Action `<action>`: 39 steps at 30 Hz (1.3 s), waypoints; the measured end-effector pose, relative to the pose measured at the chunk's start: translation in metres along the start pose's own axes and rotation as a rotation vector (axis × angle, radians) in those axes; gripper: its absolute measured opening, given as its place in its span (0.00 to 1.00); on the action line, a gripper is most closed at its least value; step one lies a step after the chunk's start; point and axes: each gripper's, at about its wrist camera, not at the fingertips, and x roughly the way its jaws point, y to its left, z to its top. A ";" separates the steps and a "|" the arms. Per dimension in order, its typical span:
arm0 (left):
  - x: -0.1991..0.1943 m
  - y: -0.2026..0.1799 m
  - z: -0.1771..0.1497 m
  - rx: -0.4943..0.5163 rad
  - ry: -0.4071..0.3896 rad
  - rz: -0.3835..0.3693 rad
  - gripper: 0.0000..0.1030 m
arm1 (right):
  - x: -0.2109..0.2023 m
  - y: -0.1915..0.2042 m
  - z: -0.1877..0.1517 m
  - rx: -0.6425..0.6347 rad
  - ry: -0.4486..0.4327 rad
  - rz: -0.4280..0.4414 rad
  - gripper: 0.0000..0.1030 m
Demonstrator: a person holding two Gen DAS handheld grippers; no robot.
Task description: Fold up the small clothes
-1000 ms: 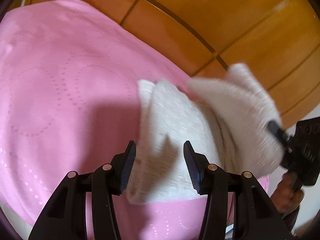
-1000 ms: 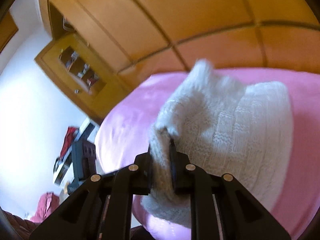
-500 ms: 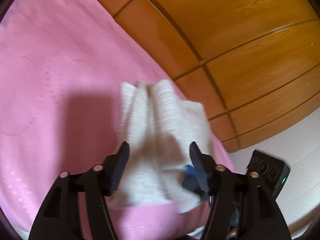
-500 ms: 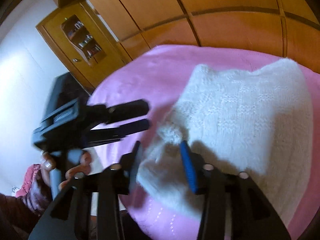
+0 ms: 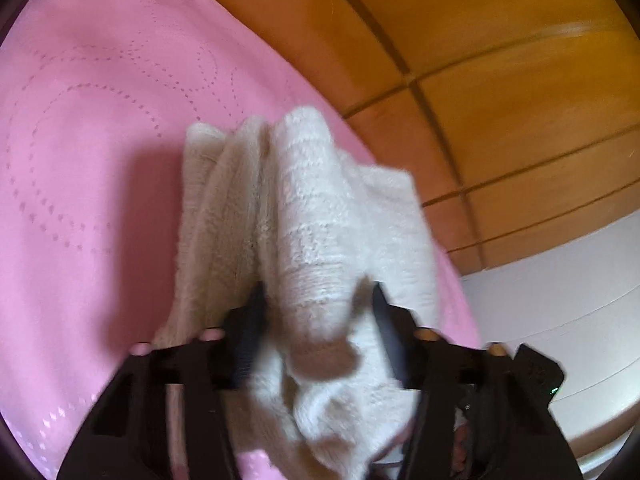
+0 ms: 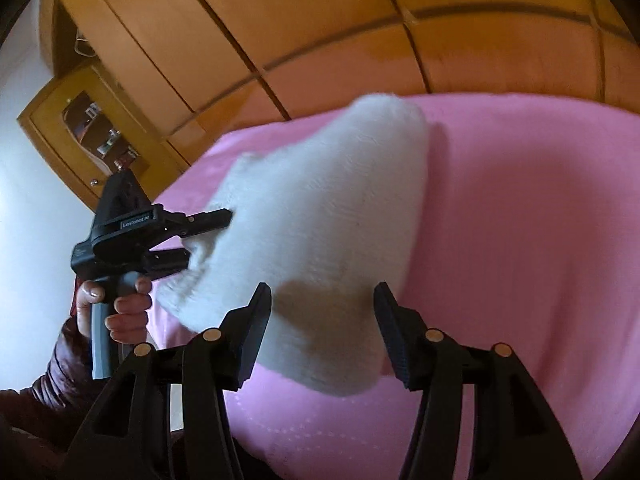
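Observation:
A white knit garment (image 5: 304, 200) lies bunched on the pink bedspread (image 5: 100, 140). In the left wrist view my left gripper (image 5: 316, 292) has a thick fold of it between its closing jaws, and the fabric fills the gap and touches both pads. The right wrist view shows the same left gripper (image 6: 208, 238) biting the garment (image 6: 328, 200) at its left corner, which is raised off the bed. My right gripper (image 6: 322, 292) stands over the garment's near edge. Its jaws are opening and the pads are clear of the fabric.
A wooden panelled wardrobe (image 6: 320, 20) runs behind the bed (image 6: 520, 240). A small wooden cabinet (image 6: 92, 120) with a glass door hangs on the white wall at left. A person's hand (image 6: 124, 308) in a dark red sleeve grips the left handle.
My right gripper let go of the garment's edge and spread its jaws. My left gripper pushed forward onto the garment and narrowed around a fold of it.

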 end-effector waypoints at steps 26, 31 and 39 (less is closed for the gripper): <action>-0.028 -0.006 -0.022 0.185 -0.171 0.344 0.47 | 0.040 0.049 0.060 -0.157 -0.044 -0.044 0.60; -0.027 -0.013 -0.024 0.268 -0.199 0.431 0.57 | 0.083 0.055 0.083 -0.220 -0.018 -0.165 0.60; -0.020 -0.023 -0.028 0.398 -0.222 0.519 0.57 | 0.108 0.042 0.074 -0.246 -0.003 -0.211 0.61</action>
